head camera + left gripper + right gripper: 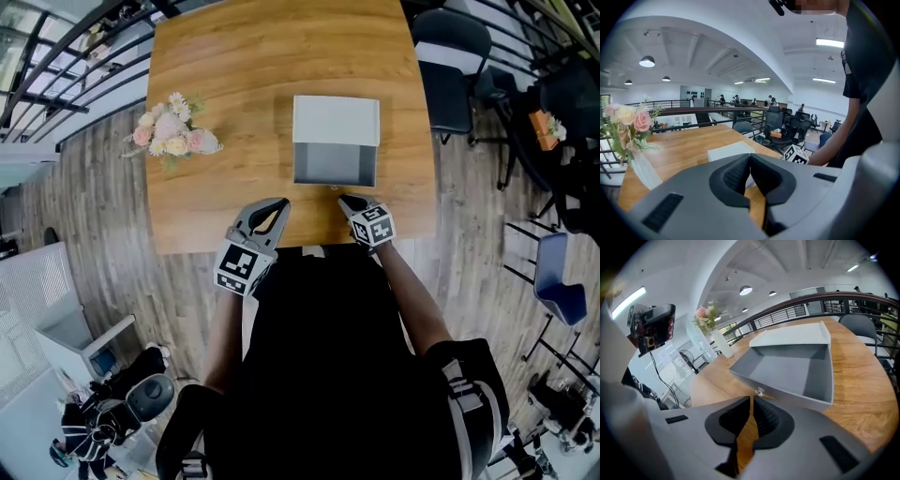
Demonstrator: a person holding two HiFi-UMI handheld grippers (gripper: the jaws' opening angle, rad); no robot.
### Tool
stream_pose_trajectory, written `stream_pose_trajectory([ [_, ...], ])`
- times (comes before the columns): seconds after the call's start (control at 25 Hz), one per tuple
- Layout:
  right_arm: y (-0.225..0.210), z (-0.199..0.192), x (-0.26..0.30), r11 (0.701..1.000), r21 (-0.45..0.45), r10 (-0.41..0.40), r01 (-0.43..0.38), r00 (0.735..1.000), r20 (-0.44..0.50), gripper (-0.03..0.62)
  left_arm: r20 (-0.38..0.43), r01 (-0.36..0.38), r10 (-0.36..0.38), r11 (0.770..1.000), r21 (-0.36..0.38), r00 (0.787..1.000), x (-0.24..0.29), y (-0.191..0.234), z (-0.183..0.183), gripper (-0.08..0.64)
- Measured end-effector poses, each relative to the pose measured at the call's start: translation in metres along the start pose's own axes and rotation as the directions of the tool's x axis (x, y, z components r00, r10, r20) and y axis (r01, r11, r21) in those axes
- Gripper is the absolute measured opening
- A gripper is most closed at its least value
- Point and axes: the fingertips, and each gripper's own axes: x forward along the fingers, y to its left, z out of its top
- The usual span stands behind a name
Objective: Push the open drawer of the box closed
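A white box [336, 120] stands mid-table, and its grey drawer [335, 165] is pulled out toward me, empty inside. The drawer [793, 370] has a small clear knob [760, 391] on its front wall. My right gripper [345, 200] is shut and empty, its tips [752, 399] a short way in front of that knob and apart from it. My left gripper [282, 203] is also shut and empty, left of the drawer's front corner. In the left gripper view the shut tips [750, 155] point past the white box [730, 151].
A bunch of pink and white flowers [174, 137] in a clear vase lies on the wooden table [234, 56] to the left of the box. Black office chairs [450, 56] stand to the right of the table. A railing runs along the left side.
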Motion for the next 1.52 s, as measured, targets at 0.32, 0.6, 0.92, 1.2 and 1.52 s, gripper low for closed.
stream_pose_trajectory([
  [0.32,0.000,0.003,0.024,0.996,0.085,-0.029,0.029,1.000,0.006,0.076,-0.025,0.049,-0.048,0.998,0.026,0.999,0.000,0.035,0.006,0.023],
  [0.6,-0.007,0.004,0.034,0.961,0.274,-0.056,0.036,0.996,0.067,0.087,-0.037,0.054,-0.053,0.999,0.010,0.998,-0.005,0.051,0.005,0.023],
  [0.92,-0.016,0.001,0.038,0.953,0.300,-0.070,0.053,0.997,0.045,0.109,-0.037,0.044,-0.044,0.999,-0.004,0.998,-0.005,0.048,0.002,0.023],
  [1.2,-0.024,0.006,0.043,0.945,0.325,-0.061,0.042,0.997,0.048,0.121,-0.045,0.030,-0.030,1.000,-0.003,0.999,-0.005,0.046,0.001,0.023],
  [1.52,-0.020,0.008,0.045,0.935,0.354,-0.028,0.004,0.998,0.062,0.083,-0.030,0.018,-0.018,1.000,0.003,0.999,-0.004,0.050,0.006,0.023],
])
